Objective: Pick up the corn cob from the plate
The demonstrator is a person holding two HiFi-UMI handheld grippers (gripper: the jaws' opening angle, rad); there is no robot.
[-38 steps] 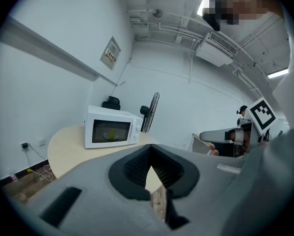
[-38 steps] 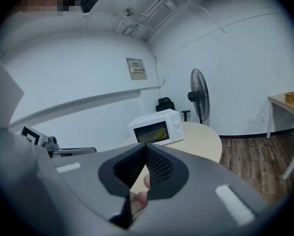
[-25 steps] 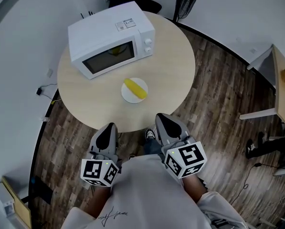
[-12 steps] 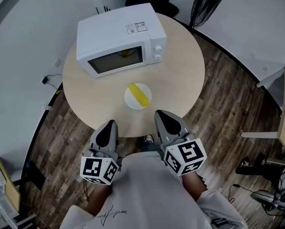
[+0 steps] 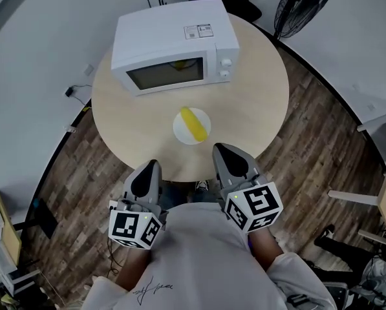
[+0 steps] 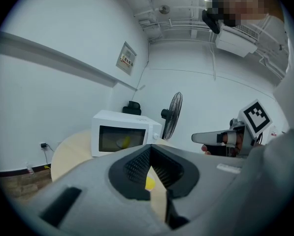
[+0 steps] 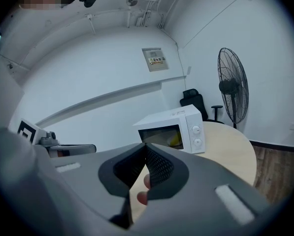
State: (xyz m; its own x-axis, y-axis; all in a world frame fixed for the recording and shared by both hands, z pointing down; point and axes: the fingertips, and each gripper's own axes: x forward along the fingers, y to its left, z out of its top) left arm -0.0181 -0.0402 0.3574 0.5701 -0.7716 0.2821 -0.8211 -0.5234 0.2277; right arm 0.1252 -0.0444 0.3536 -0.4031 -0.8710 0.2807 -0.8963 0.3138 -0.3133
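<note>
Between the earlier head view and this one, the counter and everything on it slide rightward and a little lower in the picture, so the person seems to be squaring up to it, while both grippers stay low near the body. That reads as the approach only; the reach has not begun. The corn cob lies slantwise on the white plate, in front of the microwave and near the counter's close edge. The left gripper and right gripper hang at or just short of that edge, well apart from the plate.

From the left gripper view, the jaws are drawn together with nothing between the pads. Past their narrow slit a patch of yellow shows ahead, probably the cob.

From the right gripper view, the jaws are likewise closed and empty and must part before any grasp. The plate is not seen here.

The cob is bright yellow, short and rounded, lying free on the plate. It would likely roll if nudged from the side.
</note>
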